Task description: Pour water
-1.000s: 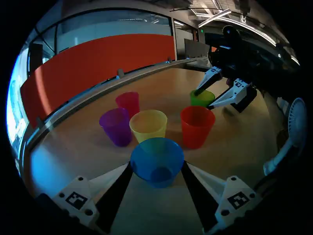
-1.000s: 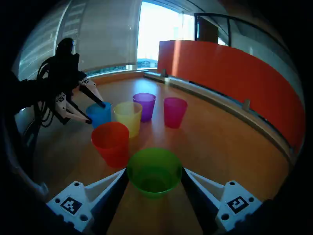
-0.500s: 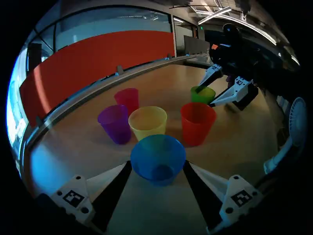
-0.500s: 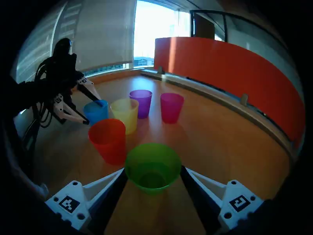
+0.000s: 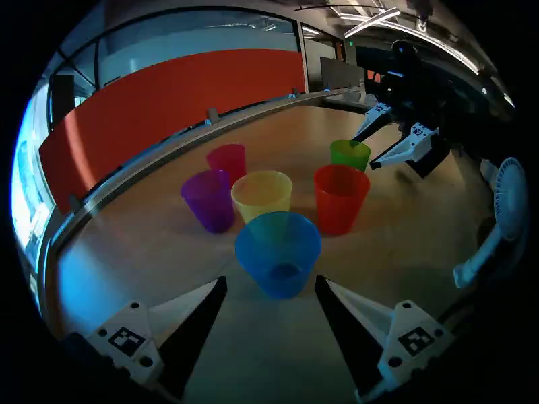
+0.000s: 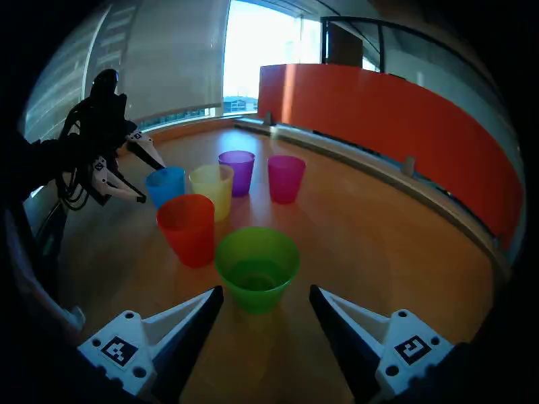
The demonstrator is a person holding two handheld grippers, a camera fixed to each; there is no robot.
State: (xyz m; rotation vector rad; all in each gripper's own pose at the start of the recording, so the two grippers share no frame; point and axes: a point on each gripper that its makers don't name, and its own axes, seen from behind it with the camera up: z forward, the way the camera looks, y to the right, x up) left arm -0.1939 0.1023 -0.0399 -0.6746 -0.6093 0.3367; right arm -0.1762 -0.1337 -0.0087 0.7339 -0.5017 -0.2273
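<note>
Now the left claw (image 5: 269,286) gapes wide, with the blue cup (image 5: 277,252) standing on the table just ahead of its tips. The right claw (image 6: 265,291) is equally wide before the green cup (image 6: 257,266). To grasp well, I judge, slide each claw forward until both fingers flank the cup's wall below the rim, then close gently and keep it upright. An orange wall (image 5: 168,94) curves along the left, the smooth wooden table (image 5: 404,229) spreads between, and a white fan (image 5: 502,215) stands at the right.

Orange wall (image 6: 404,128) — bright window (image 6: 269,57) — wooden table (image 6: 377,242).
</note>
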